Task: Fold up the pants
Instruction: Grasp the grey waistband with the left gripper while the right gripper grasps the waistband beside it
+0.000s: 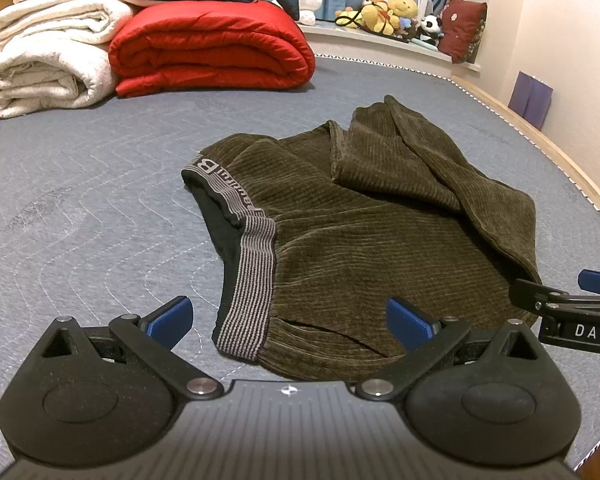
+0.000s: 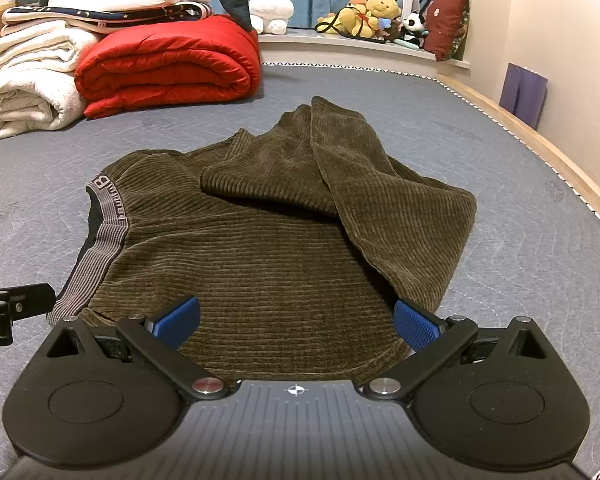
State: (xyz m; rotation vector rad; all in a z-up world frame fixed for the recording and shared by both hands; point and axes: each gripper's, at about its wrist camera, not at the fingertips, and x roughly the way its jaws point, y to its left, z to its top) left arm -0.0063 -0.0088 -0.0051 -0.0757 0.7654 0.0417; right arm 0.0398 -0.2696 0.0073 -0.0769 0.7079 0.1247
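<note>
Olive-brown corduroy pants (image 1: pixel 360 232) lie folded over on a blue-grey quilted mattress (image 1: pixel 80 200), the legs doubled back on top. The grey striped waistband (image 1: pixel 252 272) faces left. My left gripper (image 1: pixel 288 320) is open, just above the near edge of the pants by the waistband. My right gripper (image 2: pixel 296 322) is open over the near edge of the pants (image 2: pixel 280 248), right of the waistband (image 2: pixel 96 256). It also shows at the right edge of the left wrist view (image 1: pixel 572 300). Neither gripper holds cloth.
A rolled red quilt (image 1: pixel 212 48) and folded white blankets (image 1: pixel 44 52) are stacked at the far left. Plush toys (image 1: pixel 392 12) and a dark red cushion (image 1: pixel 464 28) sit on the far sill. The bed's wooden edge (image 2: pixel 540 140) and a wall run along the right.
</note>
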